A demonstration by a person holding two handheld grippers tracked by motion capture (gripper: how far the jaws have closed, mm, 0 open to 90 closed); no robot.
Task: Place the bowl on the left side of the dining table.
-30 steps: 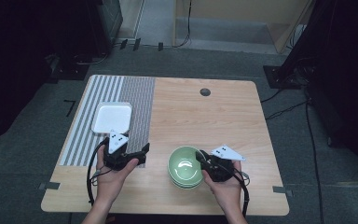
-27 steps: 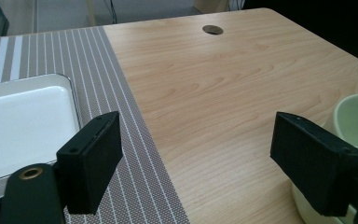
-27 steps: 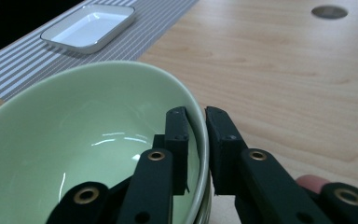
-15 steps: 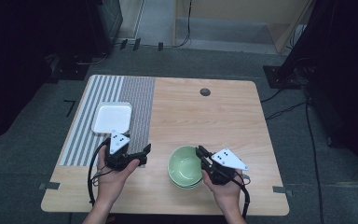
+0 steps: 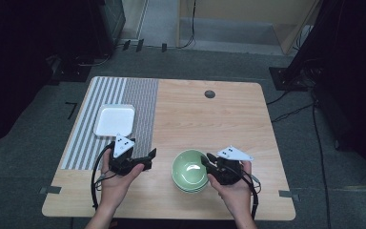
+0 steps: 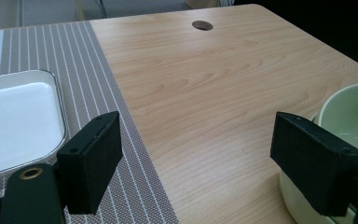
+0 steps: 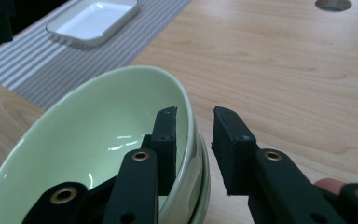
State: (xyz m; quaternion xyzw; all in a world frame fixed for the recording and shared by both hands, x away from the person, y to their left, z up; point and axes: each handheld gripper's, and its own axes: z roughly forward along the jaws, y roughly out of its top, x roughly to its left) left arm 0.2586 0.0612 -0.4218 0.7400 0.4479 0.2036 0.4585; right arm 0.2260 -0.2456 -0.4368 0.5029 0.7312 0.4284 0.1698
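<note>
From above, the green bowl (image 5: 189,169) sits stacked on another at the table's (image 5: 209,124) near edge, the right gripper (image 5: 211,161) at its rim and the left gripper (image 5: 148,157) apart beside it. Along the left gripper (image 6: 196,163), jaws gape wide over bare wood. Along the right gripper (image 7: 193,140), jaws straddle the bowl's (image 7: 98,140) rim; they have just been opening, the outer pad standing clear.
</note>
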